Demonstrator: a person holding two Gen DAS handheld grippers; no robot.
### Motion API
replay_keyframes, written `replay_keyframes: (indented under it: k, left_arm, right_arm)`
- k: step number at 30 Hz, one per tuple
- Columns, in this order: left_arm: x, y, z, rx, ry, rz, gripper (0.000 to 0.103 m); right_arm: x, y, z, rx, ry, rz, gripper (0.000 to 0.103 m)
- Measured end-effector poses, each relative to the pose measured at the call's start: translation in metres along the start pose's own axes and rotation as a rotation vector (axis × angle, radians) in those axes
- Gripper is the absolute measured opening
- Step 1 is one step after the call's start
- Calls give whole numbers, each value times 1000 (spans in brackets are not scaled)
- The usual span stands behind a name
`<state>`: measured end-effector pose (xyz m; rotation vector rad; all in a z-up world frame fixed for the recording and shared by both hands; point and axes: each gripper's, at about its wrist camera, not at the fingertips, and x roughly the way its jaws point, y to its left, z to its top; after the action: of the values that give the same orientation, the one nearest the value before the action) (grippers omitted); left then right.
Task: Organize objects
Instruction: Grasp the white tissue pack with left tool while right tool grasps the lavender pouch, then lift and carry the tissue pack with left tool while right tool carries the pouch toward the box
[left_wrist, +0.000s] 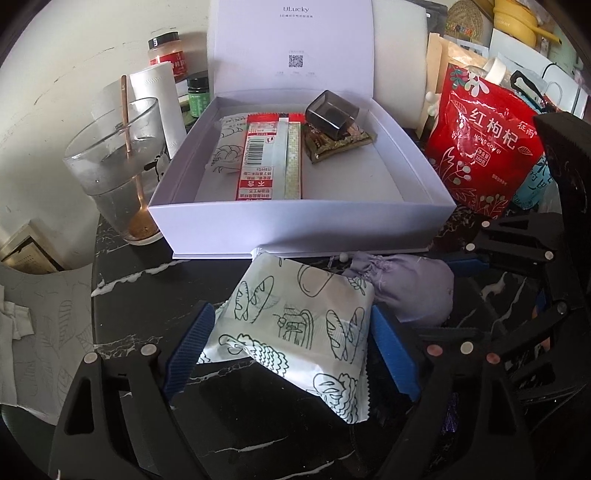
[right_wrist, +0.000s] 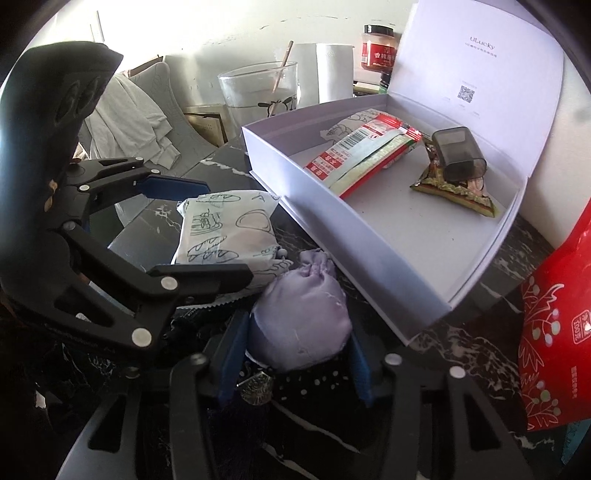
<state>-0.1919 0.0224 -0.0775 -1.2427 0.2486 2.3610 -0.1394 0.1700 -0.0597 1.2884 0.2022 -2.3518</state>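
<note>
Here, nearest, the bread-print packet (left_wrist: 295, 328) is bracketed by the left gripper (left_wrist: 291, 354), pads at its edges, squeeze unclear; beside it the lilac pouch (right_wrist: 299, 325) is pinched in the right gripper (right_wrist: 295, 354). Both lie at the tabletop's (left_wrist: 147, 295) near edge, the open white box (left_wrist: 306, 225) just beyond (its floor half free). The pouch's tassel is largely hidden.

White bread-print packet (left_wrist: 295, 325): its lower part covers the tabletop (left_wrist: 147, 295) beneath, and a second such packet (left_wrist: 225, 147) in the white box (left_wrist: 295, 221) lies mostly under the red-and-white sachet (left_wrist: 258, 158). Red bag (right_wrist: 554, 332): cut off by the right-wrist view's right edge. Printed text on the box lid (left_wrist: 295, 55) is too small to read beyond the brand line.
</note>
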Motion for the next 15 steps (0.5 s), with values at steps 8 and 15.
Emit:
replay_keyframes:
  k: [8,15]
  left_arm:
    - [-11,-6,-7,10,12,-19,66]
    - [-43,-12,-18,-5,-22,6,66]
  right_arm:
    - [-16,-2,0,13,-48,-6,45]
    - [-43,2,-7,8,-99,-22,45]
